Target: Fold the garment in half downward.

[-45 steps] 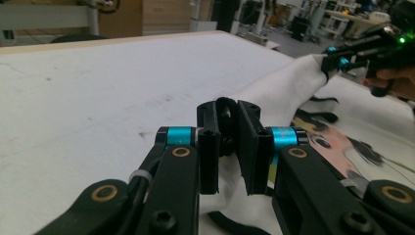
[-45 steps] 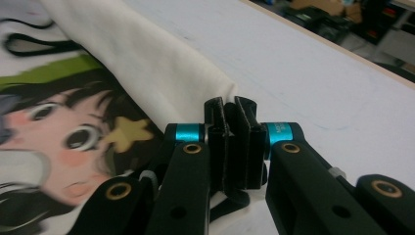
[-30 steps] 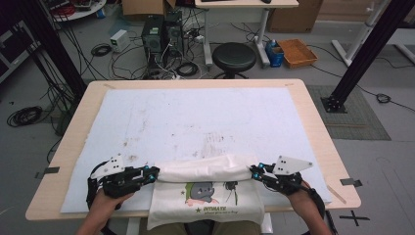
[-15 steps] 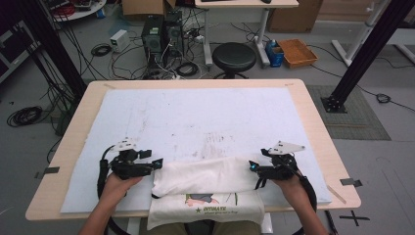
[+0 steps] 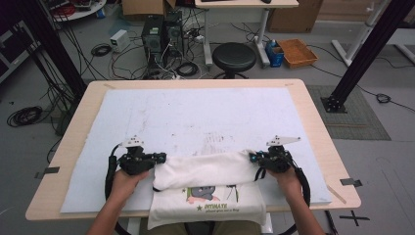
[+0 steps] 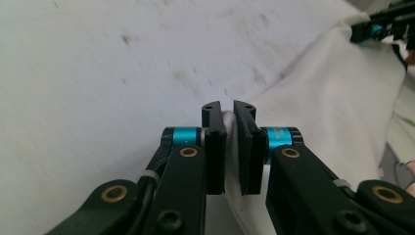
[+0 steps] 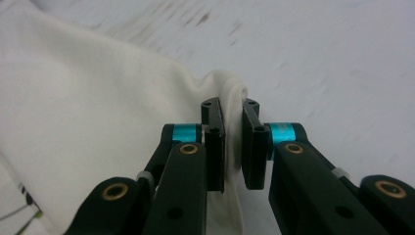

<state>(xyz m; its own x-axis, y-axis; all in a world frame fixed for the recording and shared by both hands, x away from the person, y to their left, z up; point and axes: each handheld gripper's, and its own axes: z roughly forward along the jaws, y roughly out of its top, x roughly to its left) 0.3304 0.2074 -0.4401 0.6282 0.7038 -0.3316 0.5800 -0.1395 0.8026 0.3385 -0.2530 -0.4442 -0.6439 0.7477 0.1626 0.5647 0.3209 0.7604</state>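
1. Nearest me: a white T-shirt lies at the near edge of the bench, its printed lower part hanging over that edge between my forearms.
2. The shirt's upper part is folded back into a thick roll running left to right across the white mat.
3. Left gripper: at the roll's left end. In the left gripper view the fingers have just been closing and now pinch a thin fold of shirt between them. Gripping cloth.
4. Right gripper: at the roll's right end. In the right gripper view the fingers have just been closing too, with a bunched corner of shirt pinched between them. Gripping cloth.
5. Both grippers lie roughly level, pointing inward at each other, with the shirt spanning the gap between them.
6. Beyond the shirt the mat is bare white with faint dark smudges near its middle.
7. Far side, on the floor: a black stool, computer towers with tangled cables, and an orange tray.
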